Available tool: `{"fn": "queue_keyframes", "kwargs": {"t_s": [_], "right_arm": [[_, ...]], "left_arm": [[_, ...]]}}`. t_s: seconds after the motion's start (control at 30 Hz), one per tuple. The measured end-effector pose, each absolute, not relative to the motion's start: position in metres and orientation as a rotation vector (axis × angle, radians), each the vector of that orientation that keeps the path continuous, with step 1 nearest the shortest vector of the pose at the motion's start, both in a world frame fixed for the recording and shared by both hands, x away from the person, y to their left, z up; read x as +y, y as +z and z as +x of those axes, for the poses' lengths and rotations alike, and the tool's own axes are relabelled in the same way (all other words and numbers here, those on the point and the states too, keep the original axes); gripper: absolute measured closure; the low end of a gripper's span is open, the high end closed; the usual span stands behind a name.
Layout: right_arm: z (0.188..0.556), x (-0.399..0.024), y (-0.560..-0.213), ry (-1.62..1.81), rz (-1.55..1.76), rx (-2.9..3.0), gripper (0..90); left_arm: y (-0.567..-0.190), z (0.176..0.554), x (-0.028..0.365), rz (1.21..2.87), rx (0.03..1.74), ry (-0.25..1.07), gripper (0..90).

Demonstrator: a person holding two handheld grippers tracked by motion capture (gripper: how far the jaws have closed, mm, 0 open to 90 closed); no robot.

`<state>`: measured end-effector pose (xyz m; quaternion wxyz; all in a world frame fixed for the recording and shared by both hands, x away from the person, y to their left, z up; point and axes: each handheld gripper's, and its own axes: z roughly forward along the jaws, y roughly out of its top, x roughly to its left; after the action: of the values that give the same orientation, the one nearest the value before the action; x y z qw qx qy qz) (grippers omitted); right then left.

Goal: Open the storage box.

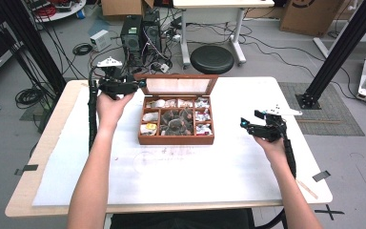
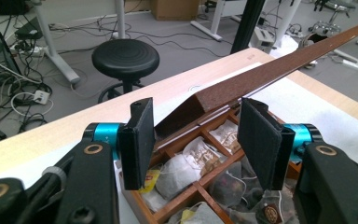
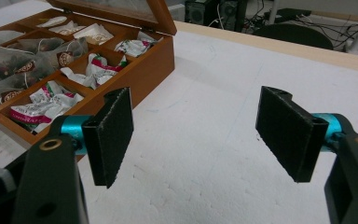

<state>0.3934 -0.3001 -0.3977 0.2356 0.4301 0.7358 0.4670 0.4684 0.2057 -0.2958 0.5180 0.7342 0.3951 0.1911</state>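
Note:
A brown wooden tea box (image 1: 176,140) stands mid-table with its glass-paned lid (image 1: 176,86) raised and leaning back. Tea bags (image 1: 174,123) fill its compartments. My left gripper (image 1: 140,84) is at the lid's left end. In the left gripper view its jaws (image 2: 196,140) stand apart with the lid's corner (image 2: 191,109) in the gap, and the pads (image 2: 140,140) do not press on it. My right gripper (image 1: 244,123) hovers over the white sheet to the right of the box. In the right gripper view it (image 3: 196,135) is wide open and holds nothing, with the box (image 3: 144,70) off to its left.
A white foam sheet (image 1: 171,167) covers most of the tabletop. Beyond the far edge are a black stool (image 1: 212,58), computer towers (image 1: 140,31) and loose cables on the floor. Black frame posts (image 1: 343,47) stand at the right and left.

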Motion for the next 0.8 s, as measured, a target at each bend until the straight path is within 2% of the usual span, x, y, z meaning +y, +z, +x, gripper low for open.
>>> {"fn": "queue_keyframes", "kwargs": {"t_s": [0.8], "right_arm": [[0.3943,-0.3001,-0.3980,1.280,1.178,2.015,28.0]], "left_arm": [[-0.2882,0.4759,0.2033,1.747,0.960,0.471,45.2]]}}
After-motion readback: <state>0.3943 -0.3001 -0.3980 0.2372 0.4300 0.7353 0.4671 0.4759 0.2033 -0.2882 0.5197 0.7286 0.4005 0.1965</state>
